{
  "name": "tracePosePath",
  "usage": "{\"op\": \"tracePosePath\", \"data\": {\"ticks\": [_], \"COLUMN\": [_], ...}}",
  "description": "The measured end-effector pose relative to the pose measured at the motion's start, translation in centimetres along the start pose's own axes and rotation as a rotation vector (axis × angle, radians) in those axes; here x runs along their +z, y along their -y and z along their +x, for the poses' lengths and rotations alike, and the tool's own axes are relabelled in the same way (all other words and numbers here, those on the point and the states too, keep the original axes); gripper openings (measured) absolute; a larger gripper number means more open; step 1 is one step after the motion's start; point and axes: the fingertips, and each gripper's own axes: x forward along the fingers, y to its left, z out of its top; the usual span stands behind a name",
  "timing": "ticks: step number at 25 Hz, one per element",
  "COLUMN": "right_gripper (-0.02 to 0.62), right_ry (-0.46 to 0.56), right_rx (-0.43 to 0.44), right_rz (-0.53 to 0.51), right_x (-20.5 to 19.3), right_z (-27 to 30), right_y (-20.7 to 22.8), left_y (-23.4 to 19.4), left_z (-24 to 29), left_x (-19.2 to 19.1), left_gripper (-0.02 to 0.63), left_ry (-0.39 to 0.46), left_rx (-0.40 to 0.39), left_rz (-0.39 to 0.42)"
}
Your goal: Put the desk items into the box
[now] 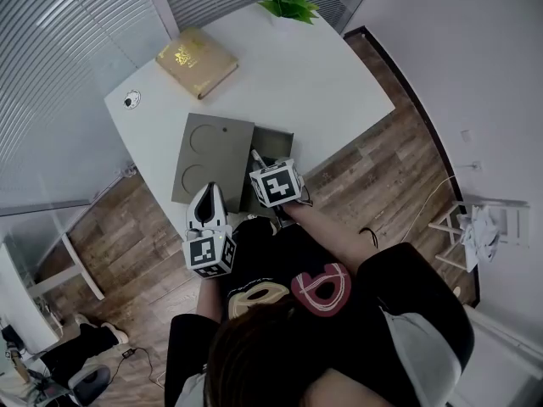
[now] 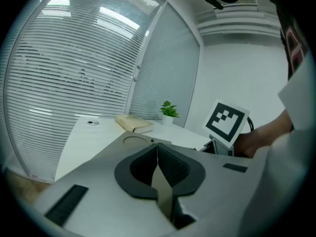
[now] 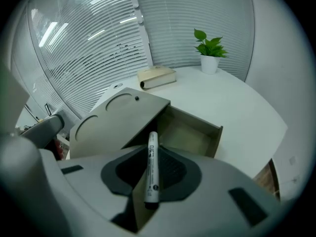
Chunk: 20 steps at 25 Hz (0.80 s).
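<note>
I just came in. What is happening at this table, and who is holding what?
A person works at a white table with a gripper in each hand. The right gripper grips a white marker between its jaws and points it toward the open compartment of a grey box, next to the box's flat lid. The marker is not yet inside. The left gripper is shut and empty, at the table's near edge. A book and a potted plant remain further back.

place: office | cues: white desk [image 1: 327, 75], blinds [image 1: 51, 49], potted plant [image 1: 287, 0]
</note>
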Motion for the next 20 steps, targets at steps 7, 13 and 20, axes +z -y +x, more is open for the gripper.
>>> {"op": "tracePosePath", "data": {"ticks": [7,13,20], "right_gripper": [0.077,0.078,0.078], "right_ry": [-0.052,-0.128,-0.194], "right_rx": [0.008,0.051,0.069], "right_rz": [-0.051,-0.155,-0.266], "right_x": [-0.1,-0.6,-1.3], "right_z": [0.2,0.7,1.1], "right_y": [-0.4,-1.4,-2.2], "left_y": [0.0,-0.6,-1.2], "left_z": [0.1,0.1,0.0], "left_x": [0.0,0.1,-0.2], "left_gripper": [0.018,0.018,0.018], "left_ry": [-0.001,0.000,-0.004], "left_rx": [0.003,0.011,0.022], "left_rz": [0.010,-0.006,0.011]}}
